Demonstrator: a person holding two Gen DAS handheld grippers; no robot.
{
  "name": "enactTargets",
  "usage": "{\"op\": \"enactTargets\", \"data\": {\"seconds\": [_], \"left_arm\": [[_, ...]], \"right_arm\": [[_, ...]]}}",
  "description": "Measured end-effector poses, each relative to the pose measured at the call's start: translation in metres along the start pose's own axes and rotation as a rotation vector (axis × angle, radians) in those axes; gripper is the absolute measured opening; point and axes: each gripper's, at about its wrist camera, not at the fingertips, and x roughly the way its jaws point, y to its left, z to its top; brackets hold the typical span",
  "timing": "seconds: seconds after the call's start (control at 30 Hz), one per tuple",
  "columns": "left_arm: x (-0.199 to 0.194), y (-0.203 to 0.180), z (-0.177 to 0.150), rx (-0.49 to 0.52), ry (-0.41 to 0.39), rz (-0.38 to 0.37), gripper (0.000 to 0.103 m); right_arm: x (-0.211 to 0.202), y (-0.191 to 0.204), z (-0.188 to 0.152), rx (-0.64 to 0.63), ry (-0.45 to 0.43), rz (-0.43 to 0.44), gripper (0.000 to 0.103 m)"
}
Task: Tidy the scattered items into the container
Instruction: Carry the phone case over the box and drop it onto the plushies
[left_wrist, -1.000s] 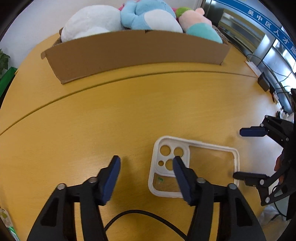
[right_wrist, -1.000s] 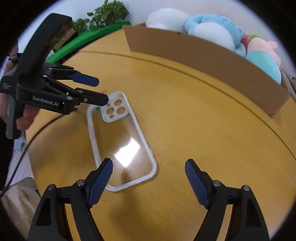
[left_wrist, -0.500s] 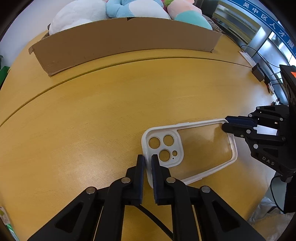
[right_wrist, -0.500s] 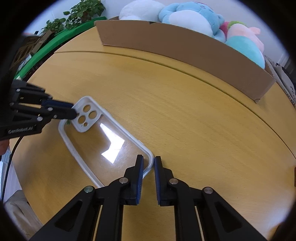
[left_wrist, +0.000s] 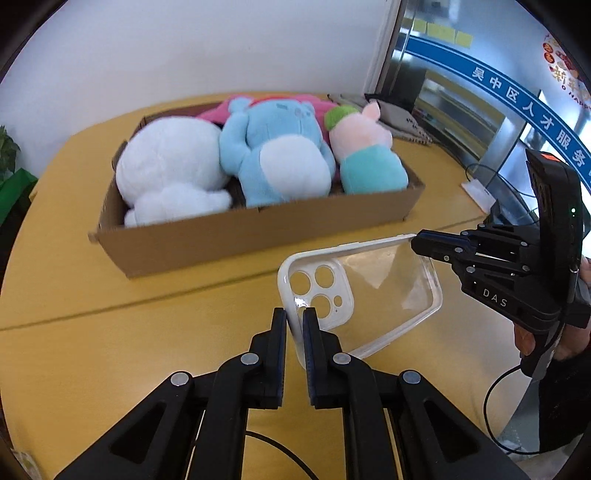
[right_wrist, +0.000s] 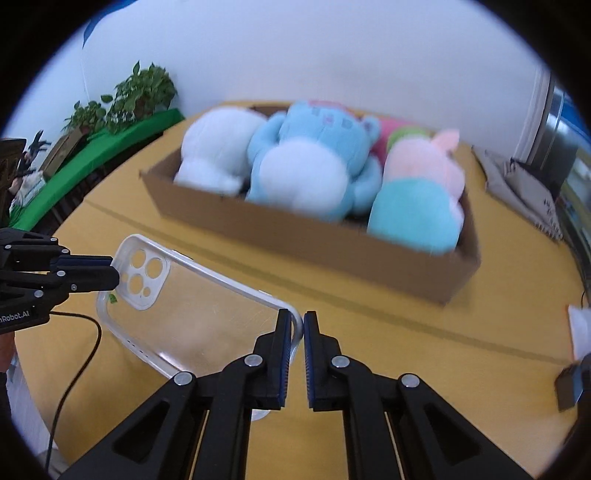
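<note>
A clear phone case with a white rim (left_wrist: 364, 291) hangs in the air above the yellow table, held at both ends. My left gripper (left_wrist: 294, 321) is shut on its camera-hole end. My right gripper (right_wrist: 294, 326) is shut on the opposite corner; it also shows in the left wrist view (left_wrist: 421, 240). In the right wrist view the case (right_wrist: 192, 306) stretches to the left gripper (right_wrist: 110, 273). The cardboard box (left_wrist: 255, 236) lies beyond the case and holds a white plush (left_wrist: 170, 173), a blue plush (left_wrist: 280, 158) and a pink-and-teal plush (left_wrist: 365, 158).
The round yellow table (left_wrist: 92, 350) has a seam line across it. A black cable (right_wrist: 85, 362) trails off the table's left edge. Potted plants on a green ledge (right_wrist: 122, 99) stand at the far left. A notebook (right_wrist: 532, 192) and small items lie at the right.
Both grippers closed on the case's ends a second ago. Since then they have lifted it off the table and carried it toward the box, which now shows from above.
</note>
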Motion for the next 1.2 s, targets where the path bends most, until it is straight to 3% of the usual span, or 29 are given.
{"op": "enactTargets", "data": {"seconds": [0.2, 0.4, 0.63, 0.8, 0.93, 1.03, 1.13, 1.2], "left_arm": [[-0.01, 0.021, 0.076, 0.037, -0.114, 0.039, 0.008], [-0.004, 0.047, 0.152, 0.043, -0.184, 0.029, 0.008], [0.042, 0.08, 0.238, 0.022, -0.193, 0.059, 0.007], [0.116, 0.104, 0.264, -0.001, -0.076, 0.089, 0.007], [0.152, 0.114, 0.258, -0.028, -0.023, 0.095, 0.006], [0.173, 0.117, 0.252, -0.041, -0.001, 0.103, 0.006], [0.168, 0.114, 0.253, -0.055, 0.001, 0.115, 0.009], [0.161, 0.115, 0.251, -0.081, -0.003, 0.117, 0.013]], "right_arm": [[0.001, -0.019, 0.075, -0.012, -0.135, -0.049, 0.006], [0.004, -0.047, 0.154, -0.007, -0.257, -0.1, 0.007], [0.054, -0.083, 0.225, 0.018, -0.26, -0.137, 0.006], [0.136, -0.111, 0.235, 0.071, -0.12, -0.119, 0.006], [0.193, -0.119, 0.223, 0.08, -0.019, -0.124, 0.003], [0.196, -0.116, 0.217, 0.066, -0.022, -0.137, 0.005], [0.185, -0.113, 0.217, 0.053, -0.044, -0.124, 0.007], [0.167, -0.11, 0.211, 0.048, -0.1, -0.137, 0.024]]}}
